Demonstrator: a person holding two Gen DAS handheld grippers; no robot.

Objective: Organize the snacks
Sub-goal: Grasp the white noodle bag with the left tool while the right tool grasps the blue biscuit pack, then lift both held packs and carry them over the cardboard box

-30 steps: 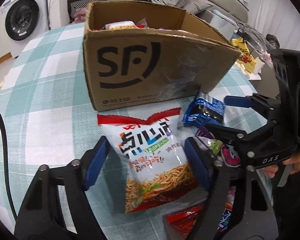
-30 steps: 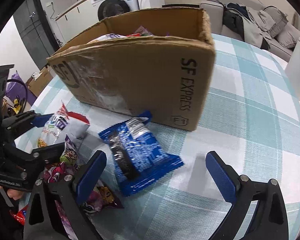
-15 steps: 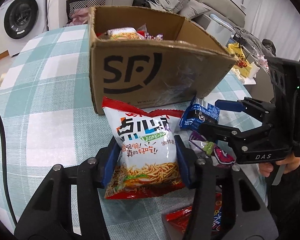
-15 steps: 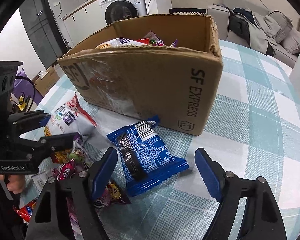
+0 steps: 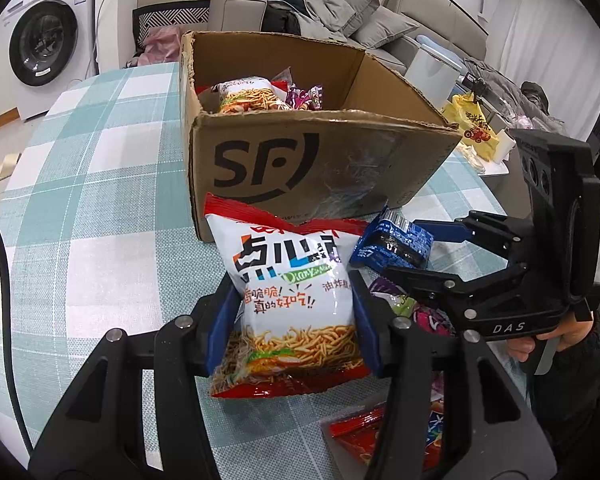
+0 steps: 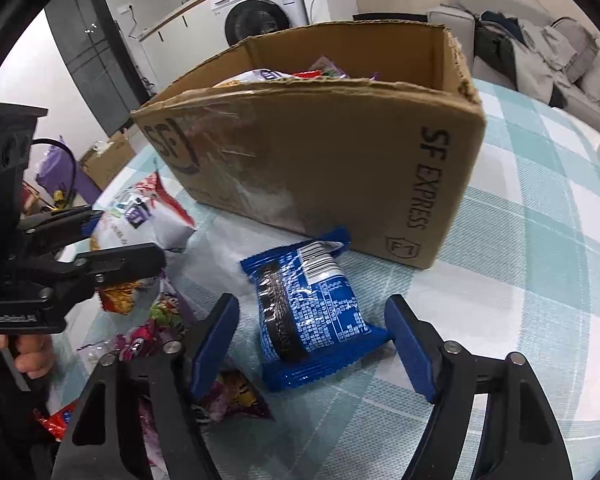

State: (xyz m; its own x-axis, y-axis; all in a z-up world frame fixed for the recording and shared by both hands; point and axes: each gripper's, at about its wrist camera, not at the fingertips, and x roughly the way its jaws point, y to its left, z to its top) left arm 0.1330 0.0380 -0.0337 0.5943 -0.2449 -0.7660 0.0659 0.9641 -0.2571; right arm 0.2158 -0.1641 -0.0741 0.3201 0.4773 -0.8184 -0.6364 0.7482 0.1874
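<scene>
An open cardboard box stands on the checked table and holds several snack packets. My left gripper is shut on a white-and-red noodle snack bag, held upright just in front of the box. In the right wrist view the left gripper and that noodle snack bag show at the left. My right gripper is closing around a blue cookie packet that lies flat on the table by the box's corner. Its right pad is at the packet's edge and the left pad stands apart from it.
Purple snack packets and a red packet lie on the cloth between the grippers. A yellow bag sits on a side table to the right. The checked tablecloth stretches left of the box. A washing machine and a sofa stand behind.
The left jaws closed on the noodle bag and raised it off the table toward the box. The right jaws narrowed around the blue packet, which stayed put.
</scene>
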